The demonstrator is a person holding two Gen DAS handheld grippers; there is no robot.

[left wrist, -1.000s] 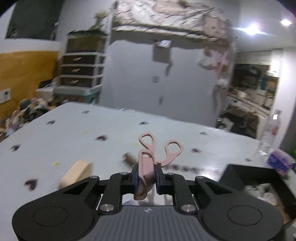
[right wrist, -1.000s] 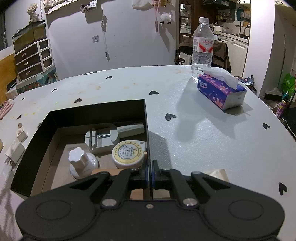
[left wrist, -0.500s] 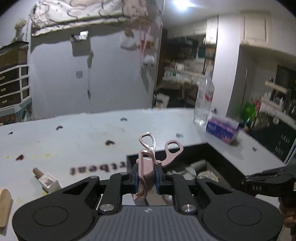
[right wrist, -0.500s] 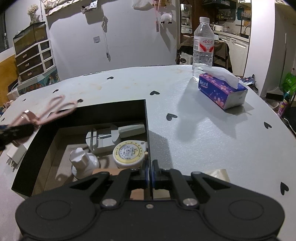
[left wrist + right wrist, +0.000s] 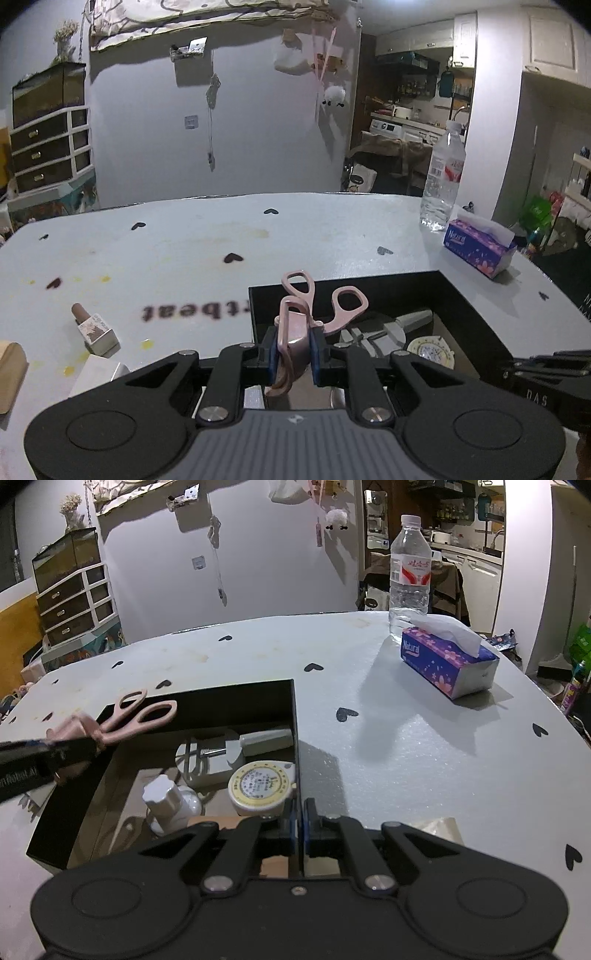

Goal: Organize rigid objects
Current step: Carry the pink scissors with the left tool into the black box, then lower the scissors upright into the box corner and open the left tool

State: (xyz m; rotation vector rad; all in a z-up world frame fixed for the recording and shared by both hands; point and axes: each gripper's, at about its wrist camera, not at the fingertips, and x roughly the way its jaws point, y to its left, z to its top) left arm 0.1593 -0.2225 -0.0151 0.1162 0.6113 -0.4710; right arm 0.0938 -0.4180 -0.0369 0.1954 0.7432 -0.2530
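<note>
While the left gripper [image 5: 293, 356] is squeezed tight on the pink tool [image 5: 295, 332], the tool's two finger loops stick up and out past the blue pads. In the left view, going from left to right, a wooden block [image 5: 11, 373] sits at the very edge of the table [image 5: 184, 240]. Next comes a small bottle [image 5: 92, 326] with a brown cap, lying near a white thing [image 5: 98, 373] that is partly hidden by the gripper. Then comes the pink tool, held up over the near left corner of the black box [image 5: 469, 306]. Inside the box are a gray tool [image 5: 391, 328] and a round tin [image 5: 430, 352]. Farther right, at the back of the table, a water bottle [image 5: 443, 173] stands just beside a purple tissue pack [image 5: 478, 251].

In the right view, the left gripper [image 5: 66, 753] comes in from the left with the pink tool [image 5: 136, 716], and the loops hang over the left wall of the box [image 5: 240, 698]. In the box lie a white jar [image 5: 170, 805], the gray tool [image 5: 221, 753] and the round tin [image 5: 260, 784]. The right gripper [image 5: 298, 825] is pinched together on the thin right wall of the box, near its front end. Right of that are the water bottle [image 5: 410, 576] and the tissue pack [image 5: 447, 661].
</note>
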